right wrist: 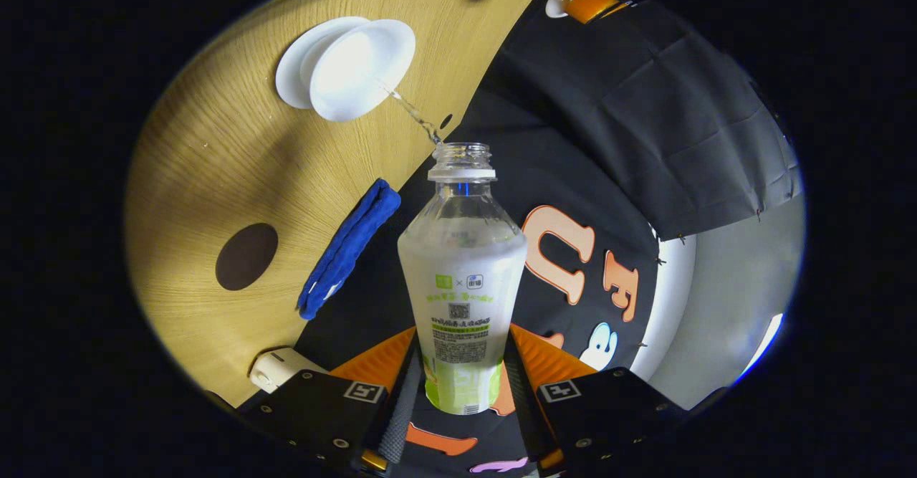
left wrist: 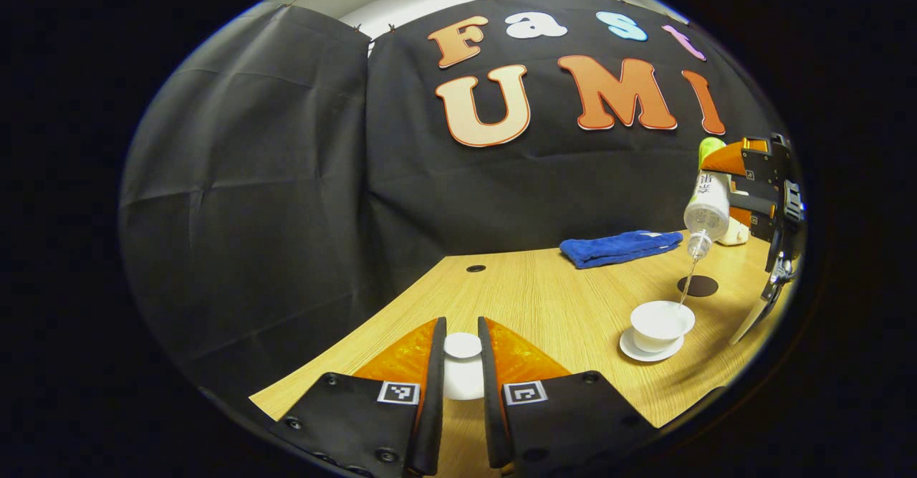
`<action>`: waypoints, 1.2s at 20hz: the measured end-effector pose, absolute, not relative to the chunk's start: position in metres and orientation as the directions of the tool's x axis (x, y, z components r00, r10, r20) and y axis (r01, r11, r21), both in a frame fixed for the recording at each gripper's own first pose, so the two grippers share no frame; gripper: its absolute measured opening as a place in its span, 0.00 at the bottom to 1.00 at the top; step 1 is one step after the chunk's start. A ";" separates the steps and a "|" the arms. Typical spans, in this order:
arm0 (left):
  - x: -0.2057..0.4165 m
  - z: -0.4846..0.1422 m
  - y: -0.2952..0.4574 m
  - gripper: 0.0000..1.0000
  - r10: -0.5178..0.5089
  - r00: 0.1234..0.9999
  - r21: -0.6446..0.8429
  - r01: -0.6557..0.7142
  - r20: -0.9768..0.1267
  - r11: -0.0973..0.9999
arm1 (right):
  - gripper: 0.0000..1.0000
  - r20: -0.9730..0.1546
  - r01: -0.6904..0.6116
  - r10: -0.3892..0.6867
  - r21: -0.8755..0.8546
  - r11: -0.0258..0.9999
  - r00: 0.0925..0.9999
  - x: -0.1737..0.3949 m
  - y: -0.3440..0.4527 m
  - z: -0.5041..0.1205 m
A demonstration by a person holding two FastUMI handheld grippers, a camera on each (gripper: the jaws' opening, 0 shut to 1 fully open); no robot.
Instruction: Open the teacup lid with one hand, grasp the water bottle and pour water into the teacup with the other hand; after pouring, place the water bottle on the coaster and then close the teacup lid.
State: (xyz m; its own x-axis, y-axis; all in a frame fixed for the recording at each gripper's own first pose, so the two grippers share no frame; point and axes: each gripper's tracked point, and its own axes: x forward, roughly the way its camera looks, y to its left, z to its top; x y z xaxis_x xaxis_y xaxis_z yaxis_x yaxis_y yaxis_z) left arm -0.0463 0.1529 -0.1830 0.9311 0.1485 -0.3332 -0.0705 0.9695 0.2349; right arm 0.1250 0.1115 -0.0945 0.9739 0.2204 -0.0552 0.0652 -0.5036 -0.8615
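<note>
**Water stream running from tilted bottle into open teacup**

Bottle [right wrist: 462, 277] sits clamped between both fingers of my right gripper [right wrist: 462, 385], which press on its labelled lower body from either side. I hold this gripper rolled over and raised above the table [right wrist: 208, 170], so the bottle points neck-down. The mouth is uncapped, and a thin stream of water [right wrist: 412, 111] leaves it and lands in the teacup [right wrist: 362, 69].

In the left gripper view, my right gripper [left wrist: 766, 191] appears at the far right, high over the table, with the bottle inverted at a steep tilt directly above the teacup. The teacup stands uncovered on its saucer [left wrist: 648, 352], near the table's front edge.

My left gripper [left wrist: 462, 385] is held low and level near the table's front edge, well apart from the teacup. Its fingers are closed on the white teacup lid [left wrist: 463, 367], one on each side.

A round dark coaster [left wrist: 698, 286] lies bare on the table just behind the teacup. A folded blue towel [left wrist: 617, 247] lies farther back, beside the booth wall.
</note>
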 end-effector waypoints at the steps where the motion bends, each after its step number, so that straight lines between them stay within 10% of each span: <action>1: -0.046 -0.183 0.152 0.29 0.146 0.931 0.234 -0.068 -0.335 0.970 | 0.64 -0.047 0.078 0.227 -0.856 -0.511 0.973 0.126 0.115 -0.091; 24: -0.059 -0.188 0.146 0.29 0.136 0.927 0.245 -0.050 -0.349 0.968 | 0.64 -0.222 -0.091 0.204 -0.857 -0.507 0.954 0.112 0.117 -0.150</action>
State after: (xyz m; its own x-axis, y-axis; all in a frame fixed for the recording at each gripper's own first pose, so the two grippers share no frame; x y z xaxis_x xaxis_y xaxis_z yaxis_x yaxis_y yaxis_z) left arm -0.0593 0.1460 -0.1884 0.9271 0.1364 -0.3491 -0.0500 0.9681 0.2453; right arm 0.1124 0.1173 -0.1504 0.9535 0.2041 -0.2217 -0.0907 -0.5073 -0.8570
